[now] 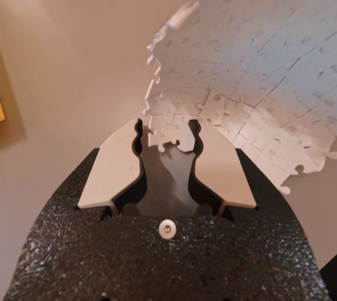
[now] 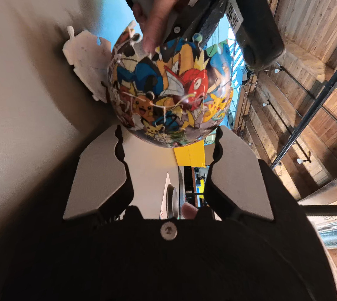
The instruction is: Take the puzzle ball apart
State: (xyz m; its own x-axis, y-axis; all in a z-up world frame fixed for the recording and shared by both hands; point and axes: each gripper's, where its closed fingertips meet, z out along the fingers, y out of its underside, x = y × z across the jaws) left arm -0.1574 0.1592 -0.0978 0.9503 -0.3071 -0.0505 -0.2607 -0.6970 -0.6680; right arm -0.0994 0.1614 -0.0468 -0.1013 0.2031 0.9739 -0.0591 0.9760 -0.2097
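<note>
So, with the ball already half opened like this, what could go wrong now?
1. The puzzle ball seems held only at its jagged rim by the left tongs; the thin shell may crack unevenly.
2. A loose white flap sticks out; it could drop off.
3. The right tongs are open, so nothing supports the ball underneath.

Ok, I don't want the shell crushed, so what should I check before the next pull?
1. Left gripper straddles the open rim of the puzzle ball: ok.
2. Left fingers closed on that rim: not ok, they stand apart.
3. Right gripper open wide enough for the ball: ok.
4. Right fingers touching the ball: cannot tell.
5. White flap of pieces beside the ball clear of both grippers: ok.
6. Flap attached to the ball: cannot tell.
</note>
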